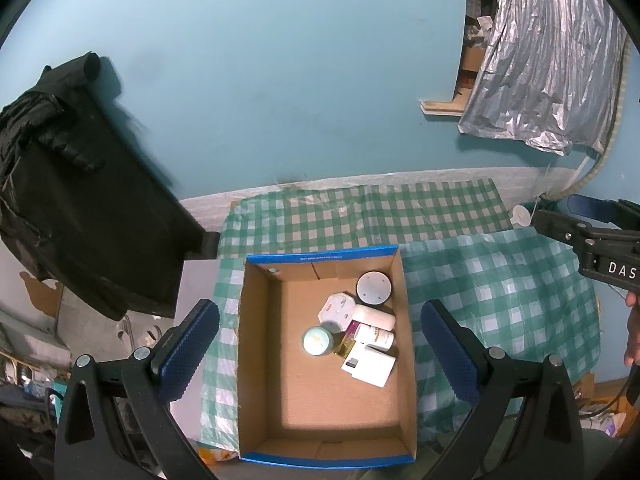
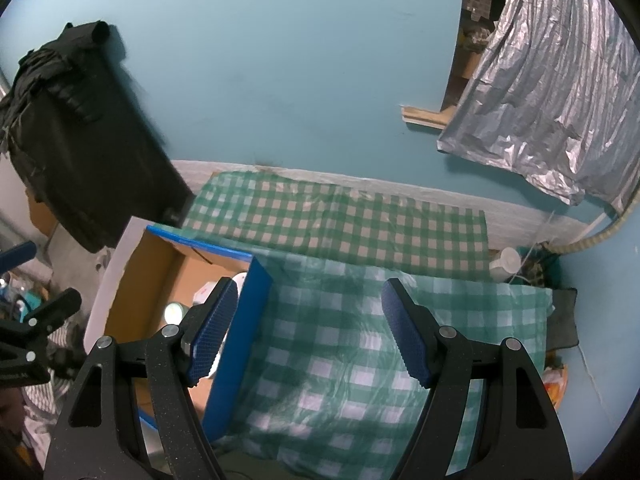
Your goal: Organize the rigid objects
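A cardboard box with a blue rim sits on a green checked cloth. Inside lie a round grey-lidded tin, a white octagonal case, a white bar, a teal jar, a white bottle and a white carton. My left gripper hovers over the box, open and holding nothing. My right gripper is open too, above the cloth just right of the box's blue wall. Nothing is between its fingers.
A black cloth-draped object stands left of the box. A crinkled silver sheet hangs on the turquoise wall at the right. A white cup sits at the cloth's far right corner. A hand shows at the right edge.
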The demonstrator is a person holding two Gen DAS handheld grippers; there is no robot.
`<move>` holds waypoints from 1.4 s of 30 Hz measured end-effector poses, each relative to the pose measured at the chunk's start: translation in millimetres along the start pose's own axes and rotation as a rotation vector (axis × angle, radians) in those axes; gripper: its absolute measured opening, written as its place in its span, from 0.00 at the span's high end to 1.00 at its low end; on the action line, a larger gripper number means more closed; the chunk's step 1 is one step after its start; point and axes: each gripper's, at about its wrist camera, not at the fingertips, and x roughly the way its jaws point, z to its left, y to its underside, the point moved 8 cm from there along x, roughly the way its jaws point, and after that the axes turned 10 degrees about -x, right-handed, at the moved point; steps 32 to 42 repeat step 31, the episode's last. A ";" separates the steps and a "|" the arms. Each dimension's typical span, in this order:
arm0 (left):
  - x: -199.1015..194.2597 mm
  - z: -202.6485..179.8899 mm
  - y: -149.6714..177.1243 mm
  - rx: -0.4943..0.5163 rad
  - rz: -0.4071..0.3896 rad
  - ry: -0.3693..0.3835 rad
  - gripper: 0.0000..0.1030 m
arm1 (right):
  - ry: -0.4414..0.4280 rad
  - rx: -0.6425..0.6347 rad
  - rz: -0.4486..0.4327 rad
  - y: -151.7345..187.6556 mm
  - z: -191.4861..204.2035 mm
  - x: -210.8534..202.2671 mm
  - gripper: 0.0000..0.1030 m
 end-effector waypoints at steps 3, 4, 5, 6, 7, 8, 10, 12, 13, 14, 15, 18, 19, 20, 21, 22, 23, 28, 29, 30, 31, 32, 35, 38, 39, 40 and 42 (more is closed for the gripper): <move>-1.0 0.4 -0.4 0.003 -0.001 0.000 0.01 | 0.003 0.005 0.000 0.3 0.6 1.5 0.28; -0.9 0.2 -0.5 0.006 -0.001 0.001 0.01 | 0.004 0.007 0.000 0.6 0.4 1.5 0.28; -0.7 0.0 -0.5 0.008 0.000 0.002 0.01 | 0.006 0.010 -0.001 0.8 0.2 1.8 0.28; -0.8 -0.5 -0.7 0.011 0.001 0.002 0.01 | 0.007 0.013 -0.001 1.2 -0.3 1.6 0.28; -0.6 -0.8 -0.7 0.013 0.002 0.002 0.01 | 0.009 0.016 0.001 1.7 -0.4 2.0 0.28; -0.6 -1.4 -0.9 0.015 0.003 0.003 0.01 | 0.010 0.019 0.002 2.2 -1.1 1.6 0.28; -0.4 -2.4 -1.3 0.019 0.004 0.006 0.01 | 0.014 0.025 0.001 2.9 -2.4 0.0 0.28; 0.2 -3.2 -0.9 0.024 0.007 0.011 0.01 | 0.018 0.029 0.003 3.2 -3.7 -1.3 0.28; 0.4 -3.5 -1.0 0.025 0.008 0.012 0.01 | 0.021 0.033 0.003 3.4 -4.6 -2.8 0.28; 0.4 -4.3 -0.7 0.027 0.008 0.013 0.01 | 0.022 0.036 0.003 3.9 -4.2 -3.2 0.28; 0.4 -4.9 -0.8 0.030 0.009 0.016 0.01 | 0.023 0.037 0.003 4.0 -4.3 -3.6 0.28; 0.8 -5.5 -0.1 0.037 0.011 0.020 0.01 | 0.029 0.043 0.004 4.8 -6.0 -5.0 0.28; 1.0 -5.8 0.2 0.040 0.012 0.022 0.01 | 0.030 0.046 0.004 5.4 -6.1 -5.6 0.28; 1.4 -6.4 0.2 0.042 0.013 0.023 0.01 | 0.033 0.048 0.004 6.1 -6.5 -6.4 0.28; 1.3 -6.8 0.5 0.044 0.013 0.024 0.01 | 0.035 0.049 0.005 6.4 -7.0 -6.8 0.28; 1.0 -7.5 0.2 0.047 0.011 0.028 0.01 | 0.037 0.052 0.005 6.7 -7.6 -7.0 0.28; 0.7 -8.3 0.2 0.051 0.010 0.031 0.01 | 0.039 0.056 0.006 7.7 -8.2 -7.7 0.28; -0.5 -11.5 1.0 0.066 0.003 0.037 0.01 | 0.048 0.067 0.006 10.6 -10.8 -11.3 0.28; -1.1 -11.9 1.0 0.067 0.002 0.040 0.01 | 0.050 0.068 0.006 11.0 -11.0 -11.7 0.28; -0.9 -12.5 1.0 0.066 0.004 0.042 0.01 | 0.052 0.070 0.006 11.3 -11.6 -11.9 0.28; -0.8 -12.6 1.2 0.065 0.007 0.043 0.01 | 0.052 0.072 0.006 11.9 -11.9 -12.3 0.28; -0.8 -12.6 1.2 0.065 0.007 0.043 0.01 | 0.052 0.072 0.006 11.9 -11.9 -12.3 0.28; -0.8 -12.6 1.2 0.065 0.007 0.043 0.01 | 0.052 0.072 0.006 11.9 -11.9 -12.3 0.28; -0.8 -12.6 1.2 0.065 0.007 0.043 0.01 | 0.052 0.072 0.006 11.9 -11.9 -12.3 0.28; -0.8 -12.6 1.2 0.065 0.007 0.043 0.01 | 0.052 0.072 0.006 11.9 -11.9 -12.3 0.28; -0.8 -12.6 1.2 0.065 0.007 0.043 0.01 | 0.052 0.072 0.006 11.9 -11.9 -12.3 0.28; -0.8 -12.6 1.2 0.065 0.007 0.043 0.01 | 0.052 0.072 0.006 11.9 -11.9 -12.3 0.28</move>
